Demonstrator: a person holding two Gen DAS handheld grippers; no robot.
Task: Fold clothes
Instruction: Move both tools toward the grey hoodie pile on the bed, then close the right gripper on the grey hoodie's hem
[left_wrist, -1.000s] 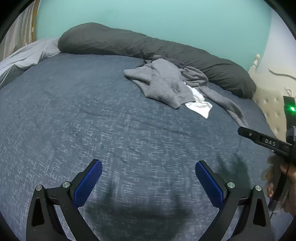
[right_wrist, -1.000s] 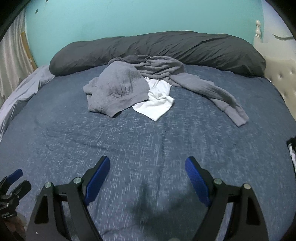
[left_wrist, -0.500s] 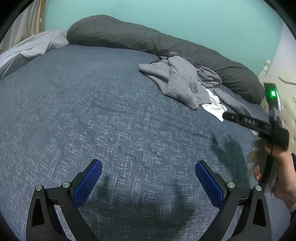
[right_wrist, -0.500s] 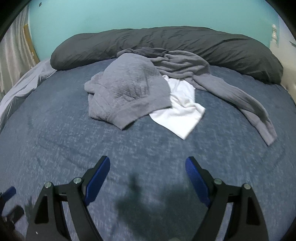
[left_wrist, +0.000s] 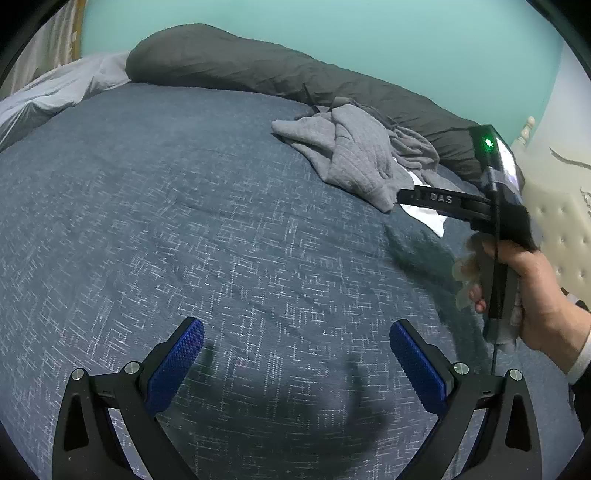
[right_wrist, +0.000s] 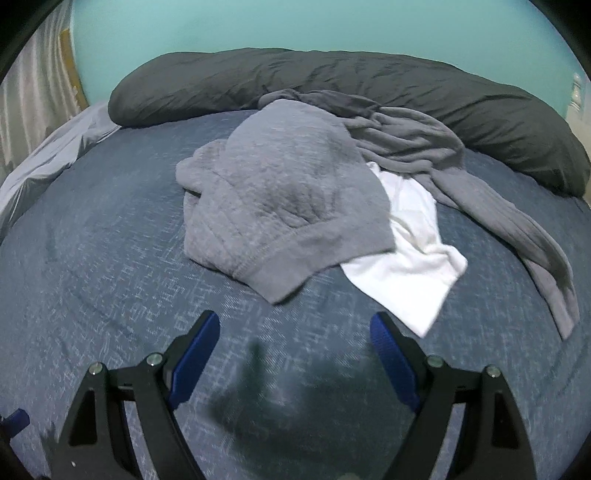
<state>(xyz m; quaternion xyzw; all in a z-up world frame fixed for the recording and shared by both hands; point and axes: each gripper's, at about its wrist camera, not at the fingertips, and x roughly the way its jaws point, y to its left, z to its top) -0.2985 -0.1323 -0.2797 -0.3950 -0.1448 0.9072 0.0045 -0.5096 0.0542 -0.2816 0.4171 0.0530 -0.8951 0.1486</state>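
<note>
Here we have the clothes lying in one loose heap on the bed (right_wrist: 110, 277), toward its far side, up against the long dark pillow (right_wrist: 406, 85). None of them lies folded. In the right wrist view the knitted grey sweater (right_wrist: 284, 192) sits at twelve o'clock from our right gripper (right_wrist: 293, 349), draped over a white garment (right_wrist: 406, 266) that pokes out at about one o'clock. A thinner grey garment (right_wrist: 498, 221) trails from the back of the heap out to two o'clock.

Our right gripper hovers just short of the sweater's hem, its fingers (right_wrist: 194, 354) spread wide with nothing between them. Our left gripper (left_wrist: 295, 360) hangs over bare bedspread well away from the heap, which lies at one o'clock in its view, and its fingers (left_wrist: 177, 360) are likewise wide apart and empty. The person's right hand (left_wrist: 532, 295) shows there at three o'clock, wrapped around the other tool's handle.

As we judge it, the step in hand is taking hold of the sweater, since it lies on top and nearest. To do that well, we aim for the ribbed hem and pinch only that one layer, keeping clear of the white garment beneath. We bring the left gripper across to a second point on the hem, then lift and spread the sweater flat on the open bedspread at nine o'clock.
</note>
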